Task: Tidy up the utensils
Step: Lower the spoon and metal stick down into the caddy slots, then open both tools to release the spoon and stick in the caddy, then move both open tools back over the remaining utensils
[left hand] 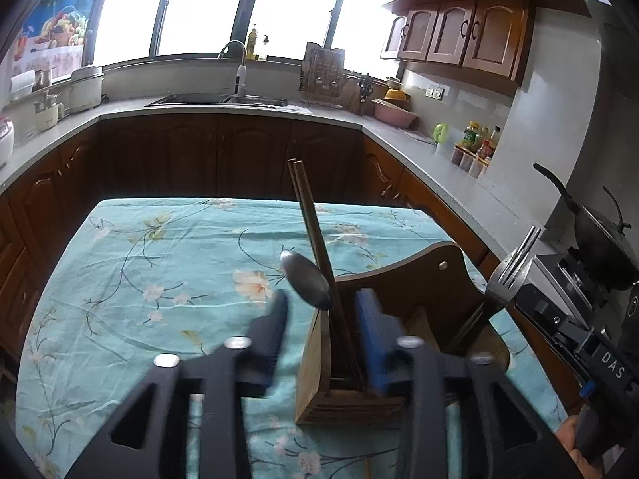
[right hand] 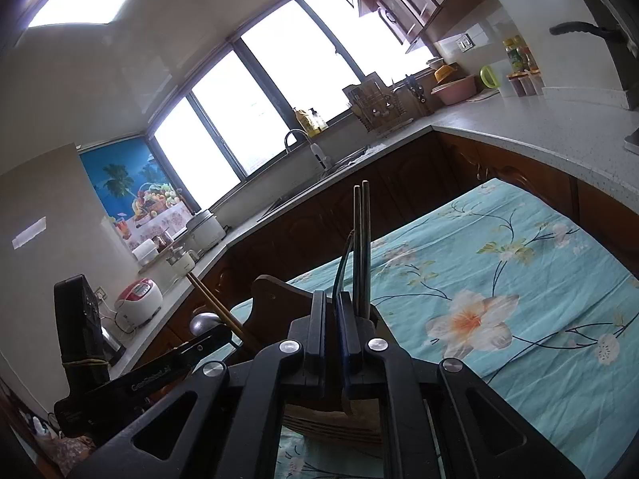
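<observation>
Right over the wooden holder [left hand: 351,375], the left tongs [left hand: 323,319] spread wide around its spoon [left hand: 305,279] and chopsticks [left hand: 309,215]. Beside the holder, the right tongs [right hand: 333,311] pinch the fork [left hand: 509,275]; beyond lies the floral tabletop [left hand: 159,263].

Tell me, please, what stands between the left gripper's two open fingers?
In the left wrist view, the left gripper straddles the wooden utensil holder, whose near compartment holds a metal spoon and dark wooden chopsticks.

wooden utensil holder [left hand: 359,379] upright on table, spoon [left hand: 305,279], chopsticks [left hand: 311,223], fork [left hand: 507,275] standing inside
</observation>
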`<state>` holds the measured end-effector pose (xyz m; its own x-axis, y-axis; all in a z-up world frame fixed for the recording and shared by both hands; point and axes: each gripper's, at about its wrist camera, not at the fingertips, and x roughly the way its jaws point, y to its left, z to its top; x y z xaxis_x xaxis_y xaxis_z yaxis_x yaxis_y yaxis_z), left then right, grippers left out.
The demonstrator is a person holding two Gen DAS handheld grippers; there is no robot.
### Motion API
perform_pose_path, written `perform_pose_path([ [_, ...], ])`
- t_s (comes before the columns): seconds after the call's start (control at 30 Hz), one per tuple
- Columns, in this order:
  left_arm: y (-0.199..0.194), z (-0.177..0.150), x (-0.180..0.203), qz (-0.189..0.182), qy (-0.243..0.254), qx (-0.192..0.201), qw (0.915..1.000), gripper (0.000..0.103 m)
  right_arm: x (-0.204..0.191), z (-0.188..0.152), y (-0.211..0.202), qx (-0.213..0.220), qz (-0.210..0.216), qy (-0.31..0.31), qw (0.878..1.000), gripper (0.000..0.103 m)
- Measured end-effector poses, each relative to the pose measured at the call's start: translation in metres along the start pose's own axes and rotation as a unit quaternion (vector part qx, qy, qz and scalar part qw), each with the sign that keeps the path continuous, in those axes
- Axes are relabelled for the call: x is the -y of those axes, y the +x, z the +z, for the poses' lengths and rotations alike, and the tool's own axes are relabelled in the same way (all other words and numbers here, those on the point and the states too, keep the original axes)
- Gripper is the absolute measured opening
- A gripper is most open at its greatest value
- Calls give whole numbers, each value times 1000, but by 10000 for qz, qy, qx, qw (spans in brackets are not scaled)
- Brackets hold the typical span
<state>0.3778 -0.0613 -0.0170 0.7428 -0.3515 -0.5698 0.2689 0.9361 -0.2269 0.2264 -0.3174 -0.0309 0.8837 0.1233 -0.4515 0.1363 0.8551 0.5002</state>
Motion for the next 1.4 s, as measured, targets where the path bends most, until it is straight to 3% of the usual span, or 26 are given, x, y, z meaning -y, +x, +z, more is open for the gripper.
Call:
perform_pose_path([
  [0.07, -8, -3, -2, 7, -47, 34, 10000, 56, 0, 1, -3, -7, 22, 44, 10000, 20],
  [0.13, -18, -6, -5, -4, -102, 38, 9999, 61, -2, 1, -9, 30, 10, 61, 10000, 43],
  [0.27, -39, -14, -11, 33, -202, 42, 9998, 72, -5, 3, -23, 125, 72, 101, 9998, 56],
  [0.33, -52, -20, -15, 48, -263, 56, 9996, 78, -7, 2, -31, 161, 98, 97, 9998, 70],
  [0.4, -66, -28, -20, 64, -333, 53, 9994, 80, -8, 1, -39, 194, 106, 79, 9997, 75],
  [0.53, -93, -45, -26, 64, -507, 15, 9987, 82, -11, -5, -56, 144, 75, 83, 9998, 80],
  [0.93, -164, -91, -40, 249, -787, -184, 9964, 82, -23, -37, -103, -125, -133, -158, 9997, 82],
  [1.4, -204, -136, -42, 303, -1018, -528, 9929, 82, -18, -80, -133, -561, -487, -251, 9969, 82],
])
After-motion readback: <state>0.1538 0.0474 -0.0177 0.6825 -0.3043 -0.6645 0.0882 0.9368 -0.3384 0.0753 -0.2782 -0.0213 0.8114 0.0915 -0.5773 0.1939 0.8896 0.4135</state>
